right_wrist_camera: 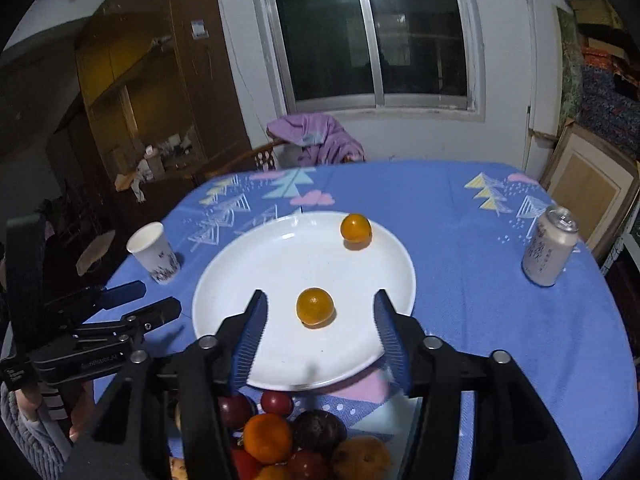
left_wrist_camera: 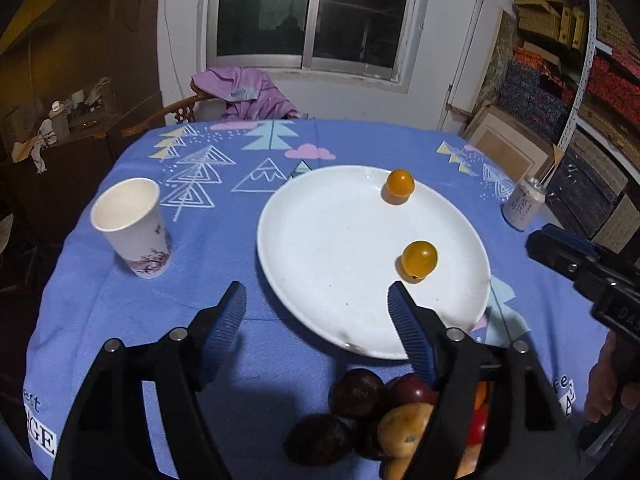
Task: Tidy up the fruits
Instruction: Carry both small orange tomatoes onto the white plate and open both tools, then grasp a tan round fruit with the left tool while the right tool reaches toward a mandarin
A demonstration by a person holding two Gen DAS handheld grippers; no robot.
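**Ana:** On the blue tablecloth (left_wrist_camera: 280, 380) sits a white plate (left_wrist_camera: 320, 272), and two small orange fruits lie on it. How do they look to you?

**Ben:** Round, glossy, amber-orange. The near fruit (left_wrist_camera: 419, 259) shows a dark dimple on its underside; the far fruit (left_wrist_camera: 400, 184) rests close to the plate's back rim. They lie well apart from each other.

**Ana:** And the grippers?

**Ben:** The left gripper (left_wrist_camera: 316, 308) has its blue-padded fingers spread wide, holding nothing, poised over the plate's near-left edge. The right gripper (right_wrist_camera: 320, 316) is also spread wide and empty; the near fruit lies between its two fingers, touching neither.

**Ana:** What does one camera give that the other misses?

**Ben:** The right wrist view shows the fruit pile (right_wrist_camera: 304, 440) at the near table edge more fully: a bright mandarin, dark plums, red pieces and a brownish fruit. The left wrist view hides much of it behind a finger. The right view also shows the left gripper from the side, beside the paper cup (right_wrist_camera: 154, 256). The left view shows the right gripper at its far right edge, below the drink can (left_wrist_camera: 524, 206).
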